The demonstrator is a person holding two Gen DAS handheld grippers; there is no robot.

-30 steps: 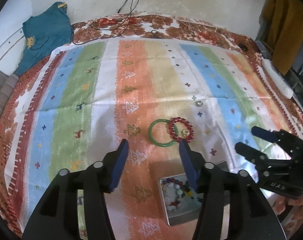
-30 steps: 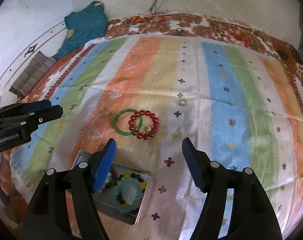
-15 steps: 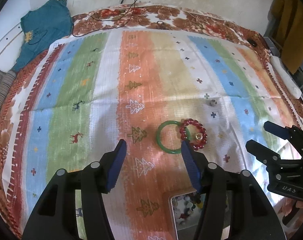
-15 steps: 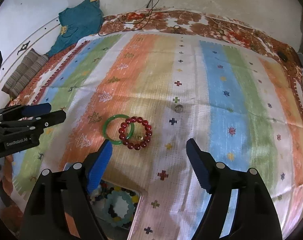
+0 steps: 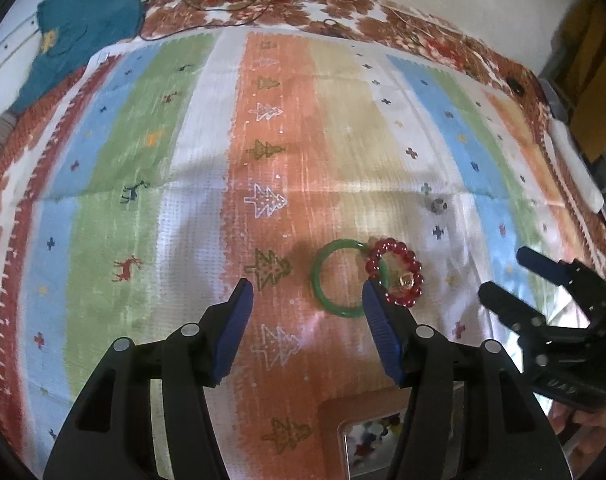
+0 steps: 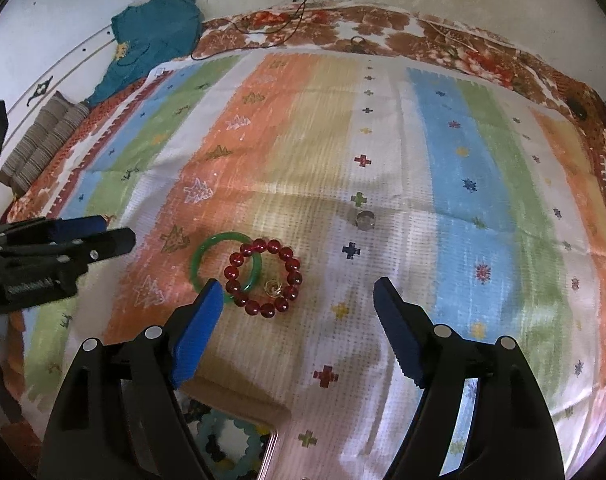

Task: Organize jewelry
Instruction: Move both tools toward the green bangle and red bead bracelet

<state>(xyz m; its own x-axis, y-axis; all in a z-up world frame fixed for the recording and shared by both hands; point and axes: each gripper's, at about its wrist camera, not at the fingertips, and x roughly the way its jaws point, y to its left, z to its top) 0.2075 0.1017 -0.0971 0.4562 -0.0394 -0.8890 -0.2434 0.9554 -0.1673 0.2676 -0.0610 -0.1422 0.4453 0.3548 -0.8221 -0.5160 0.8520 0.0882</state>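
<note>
Overhead, both grippers gape—red bracelet (image 6: 263, 277) overlaps bangle (image 6: 207, 254).

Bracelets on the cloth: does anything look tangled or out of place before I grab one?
The red beaded bracelet lies overlapping the green bangle, with a small gold ring inside its loop. A silver ring sits apart. Both grippers are open and empty.

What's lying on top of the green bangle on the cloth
The red bead bracelet overlaps the right side of the green bangle, crossing over its rim. The right claw's left finger covers the bangle's near edge.
</note>
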